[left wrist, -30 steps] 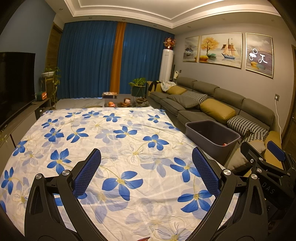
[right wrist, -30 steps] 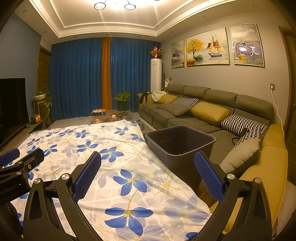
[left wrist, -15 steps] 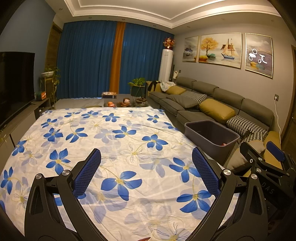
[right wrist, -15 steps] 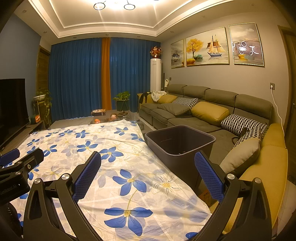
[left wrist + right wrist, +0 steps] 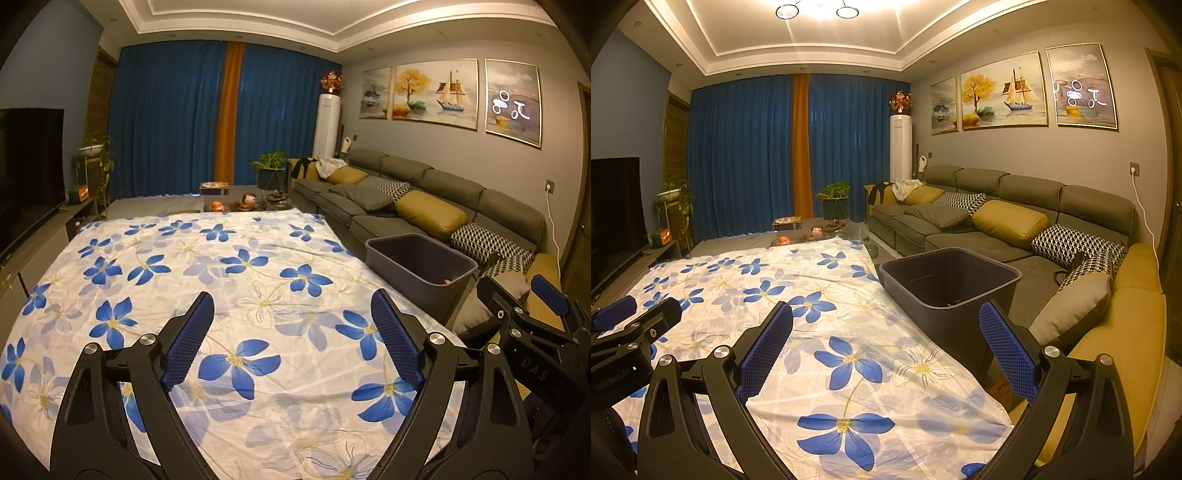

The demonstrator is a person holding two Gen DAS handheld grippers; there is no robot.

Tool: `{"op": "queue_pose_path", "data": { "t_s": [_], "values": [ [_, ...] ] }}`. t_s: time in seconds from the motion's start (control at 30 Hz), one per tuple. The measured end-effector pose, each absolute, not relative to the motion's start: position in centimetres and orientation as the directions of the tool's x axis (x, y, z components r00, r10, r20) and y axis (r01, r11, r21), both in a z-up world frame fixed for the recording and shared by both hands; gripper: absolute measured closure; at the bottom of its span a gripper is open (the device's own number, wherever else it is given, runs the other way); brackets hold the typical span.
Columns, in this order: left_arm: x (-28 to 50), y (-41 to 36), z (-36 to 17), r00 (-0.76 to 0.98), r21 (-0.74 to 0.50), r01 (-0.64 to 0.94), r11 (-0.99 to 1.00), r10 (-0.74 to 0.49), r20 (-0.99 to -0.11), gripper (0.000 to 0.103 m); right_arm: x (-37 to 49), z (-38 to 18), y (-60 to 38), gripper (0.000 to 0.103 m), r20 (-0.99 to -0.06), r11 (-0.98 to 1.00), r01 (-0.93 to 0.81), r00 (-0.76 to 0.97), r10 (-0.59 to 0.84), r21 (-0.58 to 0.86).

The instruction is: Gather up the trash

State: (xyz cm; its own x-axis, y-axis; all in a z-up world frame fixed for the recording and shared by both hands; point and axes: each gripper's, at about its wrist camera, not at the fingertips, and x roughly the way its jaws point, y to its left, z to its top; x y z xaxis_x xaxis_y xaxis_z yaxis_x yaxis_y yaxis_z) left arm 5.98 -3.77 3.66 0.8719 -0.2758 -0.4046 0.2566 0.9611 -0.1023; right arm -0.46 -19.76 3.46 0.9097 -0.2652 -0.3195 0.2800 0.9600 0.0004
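Since the earlier frame, my left gripper (image 5: 291, 332) had just narrowed slightly, empty over the flowered white-and-blue cloth (image 5: 236, 266); right gripper (image 5: 886, 343) gaped empty; dark grey plastic bin (image 5: 949, 280) beside the cloth's right edge.

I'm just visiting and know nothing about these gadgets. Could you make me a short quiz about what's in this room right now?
1. True or false: the left gripper holds trash between its jaws.
2. Where does the dark grey plastic bin stand? A) on the grey sofa B) at the edge of the blue-flowered white cloth, sofa side C) beside the black television
3. Fill in: the right gripper has ___ jaws.

Key: 1 false; 2 B; 3 open.
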Motion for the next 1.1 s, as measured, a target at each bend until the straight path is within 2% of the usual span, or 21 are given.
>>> {"op": "queue_pose_path", "data": {
  "t_s": [0.6, 1.1],
  "values": [
    [6.17, -3.94, 3.72, 0.874, -0.101, 0.253, 0.962, -0.272, -0.404, 0.018, -0.43, 3.35, -20.11, 0.006, -0.319, 0.959, 0.284, 0.91, -0.267, 0.008],
    [6.01, -3.69, 3.94, 0.883, -0.082, 0.233, 0.969, -0.246, -0.401, 0.012, -0.5, 3.45, -20.08, 0.006, -0.316, 0.958, 0.288, 0.91, -0.27, 0.011]
  ]
}}
